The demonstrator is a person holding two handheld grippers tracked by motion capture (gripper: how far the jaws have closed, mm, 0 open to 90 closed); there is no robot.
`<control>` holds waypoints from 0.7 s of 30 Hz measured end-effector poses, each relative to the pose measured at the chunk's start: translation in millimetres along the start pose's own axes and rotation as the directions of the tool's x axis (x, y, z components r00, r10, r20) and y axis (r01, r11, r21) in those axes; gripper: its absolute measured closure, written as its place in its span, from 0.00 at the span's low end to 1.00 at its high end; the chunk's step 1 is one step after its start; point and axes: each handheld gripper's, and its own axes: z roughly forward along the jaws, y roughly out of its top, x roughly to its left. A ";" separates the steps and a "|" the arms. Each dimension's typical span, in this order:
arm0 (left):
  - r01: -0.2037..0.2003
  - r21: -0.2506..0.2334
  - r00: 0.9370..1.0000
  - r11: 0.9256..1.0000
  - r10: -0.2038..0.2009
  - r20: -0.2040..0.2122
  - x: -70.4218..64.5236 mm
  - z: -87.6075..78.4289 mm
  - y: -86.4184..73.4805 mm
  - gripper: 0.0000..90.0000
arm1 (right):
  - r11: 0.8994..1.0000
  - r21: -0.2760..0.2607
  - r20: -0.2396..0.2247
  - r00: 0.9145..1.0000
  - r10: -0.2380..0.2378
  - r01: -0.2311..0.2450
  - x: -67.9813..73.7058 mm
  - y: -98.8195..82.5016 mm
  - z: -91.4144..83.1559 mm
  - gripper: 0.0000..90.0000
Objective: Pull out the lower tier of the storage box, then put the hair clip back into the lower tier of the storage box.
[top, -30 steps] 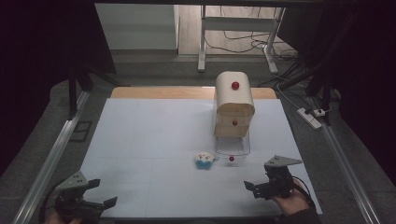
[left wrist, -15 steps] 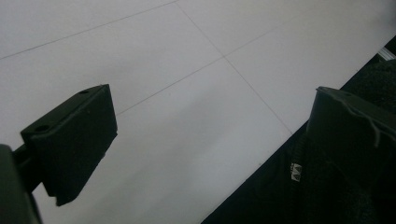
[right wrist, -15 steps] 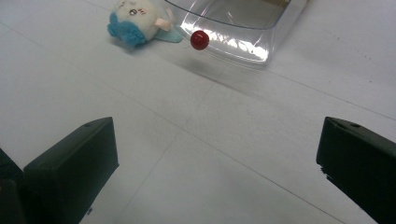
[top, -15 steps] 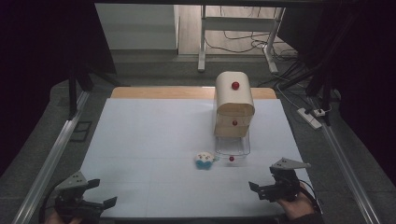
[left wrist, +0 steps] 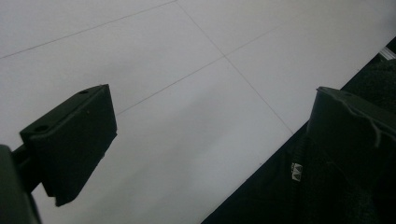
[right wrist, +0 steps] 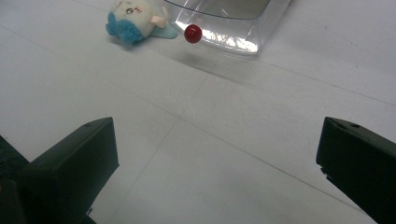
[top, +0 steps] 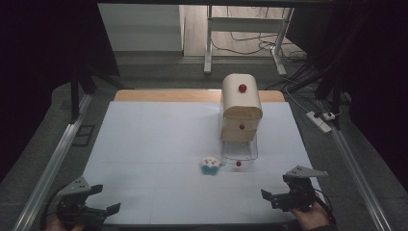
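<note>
Blue-white plush toy (top: 210, 165): touching the clear drawer (top: 239, 150), at its front-left.
Right gripper (top: 281, 195): near the drawer's front, jaws spread, empty.
Left gripper (top: 98, 204): well apart from it, jaws spread, empty.

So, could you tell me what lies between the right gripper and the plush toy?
Nothing: in the right gripper view, bare white table runs from the open right gripper to the plush toy.

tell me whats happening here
A person holds two open, empty grippers at the near edge of the white table. The right gripper points toward a small plush toy lying beside the pulled-out clear drawer of a small wooden cabinet. The left gripper hangs over bare table.
</note>
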 end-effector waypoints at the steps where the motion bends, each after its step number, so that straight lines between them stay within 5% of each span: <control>1: 0.000 0.001 1.000 1.000 0.000 0.000 0.0 0.0 0.0 0.02 | 1.000 -0.001 -0.002 1.000 0.004 -0.004 -0.1 -0.1 0.1 0.00; 21: 0.006 0.004 0.999 1.000 -0.005 -0.049 -2.9 1.1 2.7 0.00 | 0.999 0.034 -0.022 1.000 -0.011 0.012 1.3 0.4 3.0 0.00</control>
